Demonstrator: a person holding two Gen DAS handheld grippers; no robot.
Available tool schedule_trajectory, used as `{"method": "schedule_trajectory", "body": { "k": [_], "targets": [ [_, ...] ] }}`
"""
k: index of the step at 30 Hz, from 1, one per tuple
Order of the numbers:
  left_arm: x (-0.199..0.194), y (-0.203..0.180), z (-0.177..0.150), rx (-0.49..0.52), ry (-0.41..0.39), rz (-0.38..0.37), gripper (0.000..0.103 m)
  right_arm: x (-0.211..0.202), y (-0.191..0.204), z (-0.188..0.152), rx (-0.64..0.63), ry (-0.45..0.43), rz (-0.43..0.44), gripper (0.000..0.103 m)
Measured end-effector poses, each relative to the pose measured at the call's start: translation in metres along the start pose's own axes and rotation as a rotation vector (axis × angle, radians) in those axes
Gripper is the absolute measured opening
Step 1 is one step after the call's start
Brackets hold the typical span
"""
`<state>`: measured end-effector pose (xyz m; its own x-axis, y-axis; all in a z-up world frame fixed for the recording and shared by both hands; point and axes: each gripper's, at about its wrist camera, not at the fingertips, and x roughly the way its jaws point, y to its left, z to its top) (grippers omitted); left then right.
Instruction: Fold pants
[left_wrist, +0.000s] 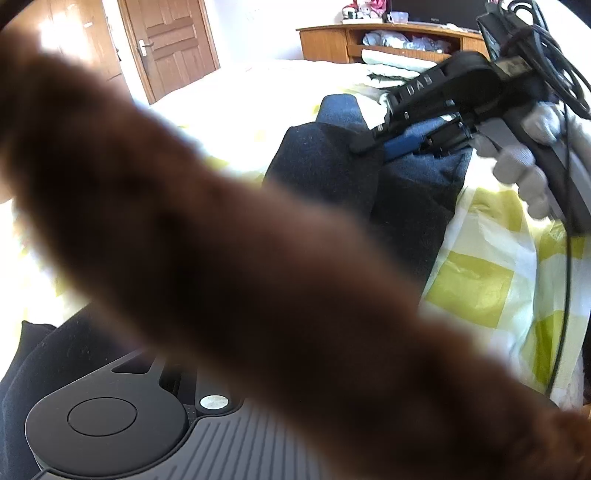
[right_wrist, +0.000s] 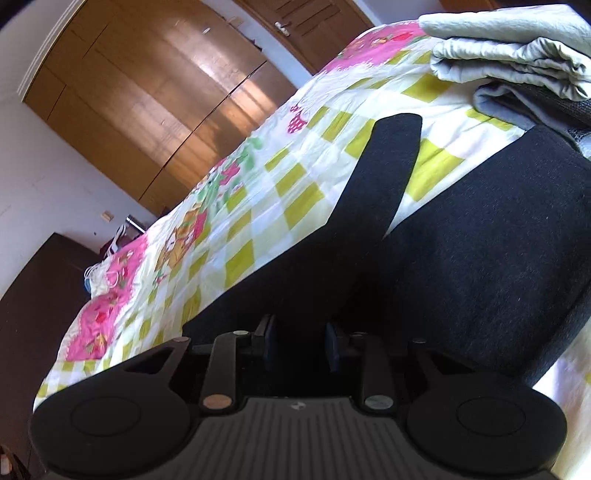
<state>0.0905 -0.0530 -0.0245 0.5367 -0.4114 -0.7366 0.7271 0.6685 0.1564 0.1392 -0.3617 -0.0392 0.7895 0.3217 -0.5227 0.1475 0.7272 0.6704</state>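
Home bedroom, quilted bed (right_wrist: 280, 192), wooden wardrobe (right_wrist: 147, 96)

Black right claw (left_wrist: 373, 142) with blue pads, round pivot discs, ribbed grey body, trailing black cables, white glove (left_wrist: 532, 162)

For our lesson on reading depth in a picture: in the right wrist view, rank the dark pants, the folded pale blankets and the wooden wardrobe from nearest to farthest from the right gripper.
1. Dark pants: directly ahead of the right gripper, on the checked bedspread.
2. Folded pale blankets: further up the bed, upper right.
3. Wooden wardrobe: beyond the bed, upper left, against the wall.
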Motion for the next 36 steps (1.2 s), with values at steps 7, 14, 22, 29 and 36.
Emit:
{"method": "schedule_trajectory", "body": {
  "k": [7,14,22,29,36],
  "targets": [
    [0.008,-0.001,0.008,-0.010,0.005,-0.005,0.038,0.029,-0.017,0.037,0.078,-0.025,0.016,0.044],
    [0.013,0.003,0.011,-0.042,0.004,-0.009,0.041,0.024,0.006,0.062,0.063,-0.098,0.089,0.046],
    [0.018,0.007,0.015,-0.052,0.022,0.018,0.043,0.037,0.074,0.078,-0.203,-0.093,0.105,0.048],
    [0.019,0.011,0.015,-0.055,0.005,0.014,0.042,0.042,0.028,0.059,-0.136,0.007,0.007,0.049],
    [0.019,0.013,0.013,-0.062,0.002,0.007,0.042,0.051,0.007,0.073,0.020,-0.028,-0.008,0.050]
  ]
}}
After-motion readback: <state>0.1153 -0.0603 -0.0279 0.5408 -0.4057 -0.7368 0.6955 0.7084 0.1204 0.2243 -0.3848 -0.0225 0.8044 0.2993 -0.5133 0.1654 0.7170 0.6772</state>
